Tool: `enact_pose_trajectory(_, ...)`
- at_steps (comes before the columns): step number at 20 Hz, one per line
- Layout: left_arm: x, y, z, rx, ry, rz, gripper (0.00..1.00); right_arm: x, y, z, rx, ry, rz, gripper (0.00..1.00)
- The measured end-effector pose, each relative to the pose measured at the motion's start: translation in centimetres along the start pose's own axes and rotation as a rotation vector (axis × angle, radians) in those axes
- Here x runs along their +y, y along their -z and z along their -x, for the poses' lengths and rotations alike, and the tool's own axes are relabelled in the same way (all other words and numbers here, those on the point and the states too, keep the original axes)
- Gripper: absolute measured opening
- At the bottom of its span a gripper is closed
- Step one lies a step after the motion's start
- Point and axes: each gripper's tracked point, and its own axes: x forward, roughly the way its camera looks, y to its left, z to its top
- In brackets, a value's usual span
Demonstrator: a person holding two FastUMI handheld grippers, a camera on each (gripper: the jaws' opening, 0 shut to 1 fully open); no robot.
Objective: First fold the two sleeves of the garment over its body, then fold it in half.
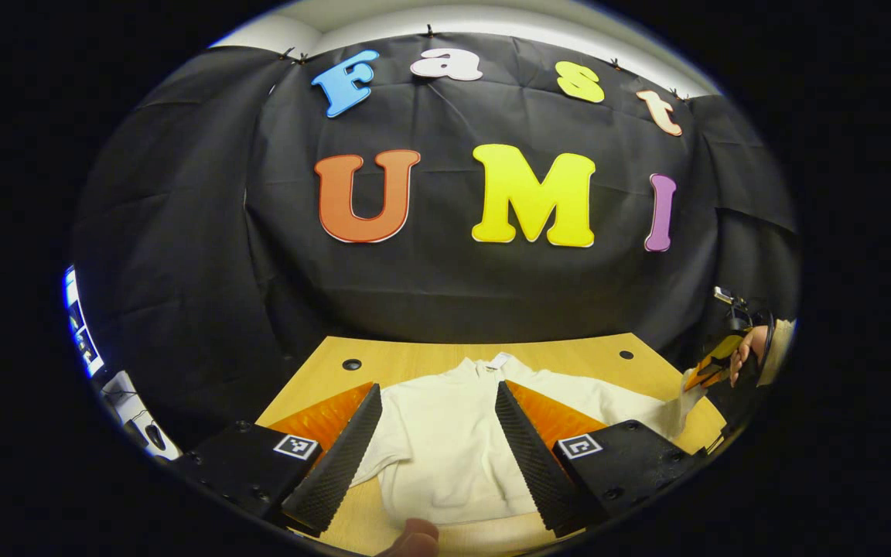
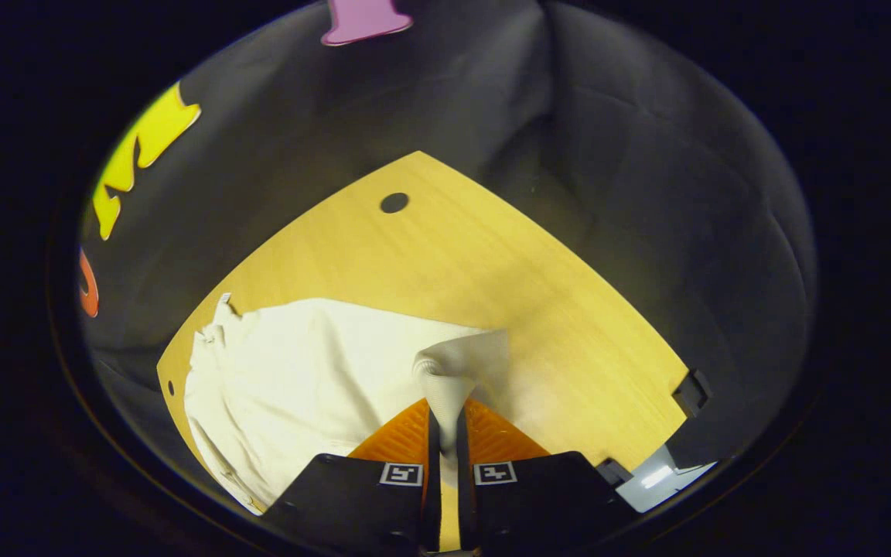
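1. We see the cream garment [image 1: 445, 441] lying flat on the wooden counter [image 1: 569, 356].
2. Our left gripper [image 1: 438, 449] hangs wide apart above its body, holding nothing.
3. Our right gripper [image 2: 445, 422] is clamped on the sleeve [image 2: 453, 371] cuff, lifting it.

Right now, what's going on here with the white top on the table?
A person is folding a white sweatshirt that lies flat on the wooden table, using two handheld grippers. The right gripper is shut on the cuff of one sleeve, lifted off the table, apparently to bring it over the body. The left gripper is open and hovers above the sweatshirt's body, gripping nothing. The other sleeve is not yet folded in.
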Motion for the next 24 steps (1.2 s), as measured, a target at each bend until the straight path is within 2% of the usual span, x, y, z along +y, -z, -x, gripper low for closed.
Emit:
enact_pose_trajectory(6, 3.7, -0.7, 0.2, -0.028, -0.023, -0.01, 0.96, 14.4, 1.5, 1.0, -0.014, -0.14, 0.106, 0.09)
enact_pose_trajectory(11, 6.9, -1.2, 1.0, -0.06, -0.052, -0.03, 0.96, 24.9, 4.5, 1.2, -0.026, -0.219, 0.233, 0.09)
enact_pose_trajectory(13, 7.8, -1.3, 1.4, -0.072, -0.052, -0.029, 0.96, 28.7, 6.4, 1.0, -0.021, -0.247, 0.281, 0.09)
enact_pose_trajectory(18, 10.2, -1.8, 3.0, -0.118, -0.056, -0.035, 0.96, 38.5, 13.1, 1.3, 0.018, -0.375, 0.409, 0.09)
enact_pose_trajectory(19, 10.6, -1.9, 3.1, -0.125, -0.057, -0.037, 1.0, 40.2, 14.4, 1.2, 0.024, -0.39, 0.441, 0.09)
enact_pose_trajectory(20, 11.0, -1.9, 3.3, -0.132, -0.059, -0.039, 0.96, 41.8, 16.0, 0.8, 0.03, -0.407, 0.473, 0.09)
enact_pose_trajectory(23, 12.7, -1.7, 3.9, -0.144, -0.075, -0.039, 0.96, 45.4, 20.1, 0.3, 0.048, -0.415, 0.579, 0.07)
enact_pose_trajectory(24, 13.2, -1.4, 4.1, -0.144, -0.08, -0.032, 0.96, 46.2, 21.3, 0.1, 0.055, -0.417, 0.604, 0.1)
